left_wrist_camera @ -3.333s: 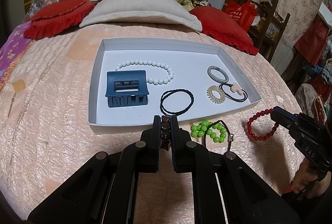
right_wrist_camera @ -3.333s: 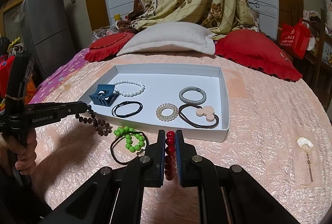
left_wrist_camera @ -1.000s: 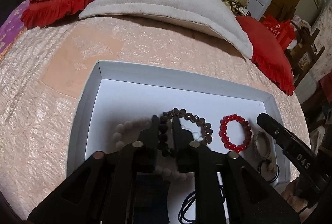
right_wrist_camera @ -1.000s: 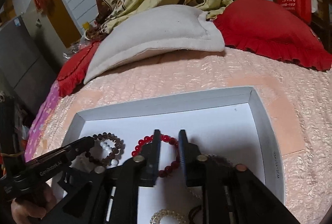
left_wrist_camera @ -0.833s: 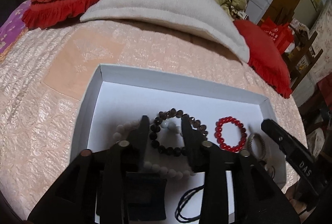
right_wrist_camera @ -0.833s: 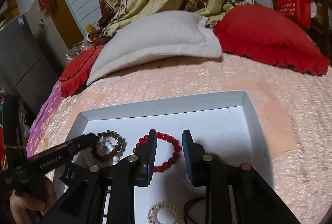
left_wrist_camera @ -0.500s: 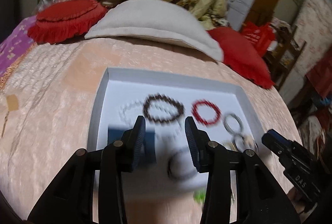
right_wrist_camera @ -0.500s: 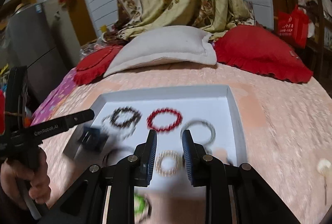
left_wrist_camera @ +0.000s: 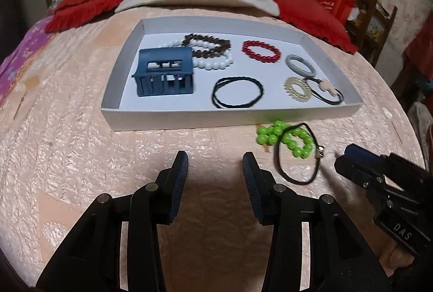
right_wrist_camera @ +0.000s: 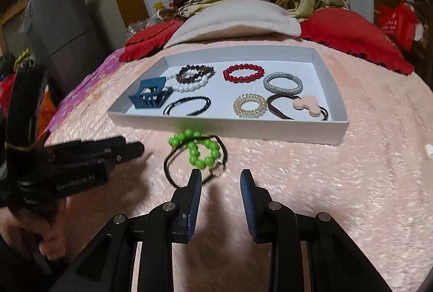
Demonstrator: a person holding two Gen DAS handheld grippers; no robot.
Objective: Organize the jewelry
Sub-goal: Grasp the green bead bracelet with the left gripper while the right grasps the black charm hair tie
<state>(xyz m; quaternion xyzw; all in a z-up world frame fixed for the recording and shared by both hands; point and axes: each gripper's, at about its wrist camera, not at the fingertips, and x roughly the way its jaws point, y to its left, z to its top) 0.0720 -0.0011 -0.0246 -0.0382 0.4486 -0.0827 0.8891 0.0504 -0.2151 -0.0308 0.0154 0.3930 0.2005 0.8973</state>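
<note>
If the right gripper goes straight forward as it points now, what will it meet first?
Probably bare bedspread, then the near wall of the white tray. The right gripper is open; the green bead bracelet lies slightly left of its line. Depth is uncertain.

Dim warm indoor light, slight motion blur, fisheye edges w/ dark vignette

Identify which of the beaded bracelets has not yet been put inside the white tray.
The green beaded bracelet. It lies on the bedspread just outside the white tray, tangled with a black cord, while the red, white and dark brown ones lie inside.
</note>
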